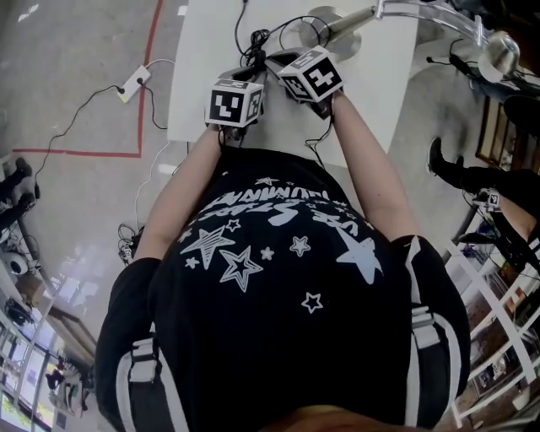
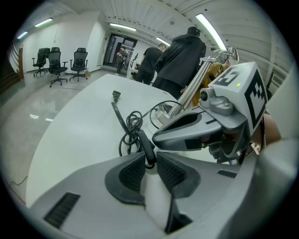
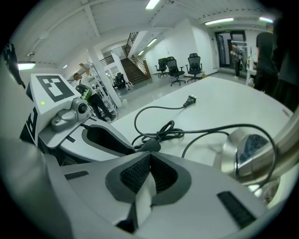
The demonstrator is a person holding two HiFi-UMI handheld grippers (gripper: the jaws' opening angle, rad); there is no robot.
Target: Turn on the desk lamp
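A silver desk lamp stands on the white table (image 1: pixel 202 51), with its round base (image 1: pixel 325 18) at the far side and its head (image 1: pixel 499 55) out to the right. Its black cord lies in a tangle (image 2: pixel 133 122), and the plug (image 2: pixel 116 95) lies loose on the tabletop. My left gripper (image 2: pixel 148 158) is shut on the cord's black inline switch (image 2: pixel 145 145). My right gripper (image 3: pixel 149 158) is shut, its tips right against that switch (image 3: pixel 148 146) from the other side. The lamp base (image 3: pixel 245 149) sits just right of it. In the head view both grippers (image 1: pixel 245 80) (image 1: pixel 283 67) meet over the cord.
Two people in dark clothes (image 2: pixel 180 56) stand at the table's far side. Office chairs (image 2: pixel 58 63) are at the back left. A power strip (image 1: pixel 135 82) lies on the floor by red tape (image 1: pixel 143 93). A white rack (image 1: pixel 498 337) stands to the right.
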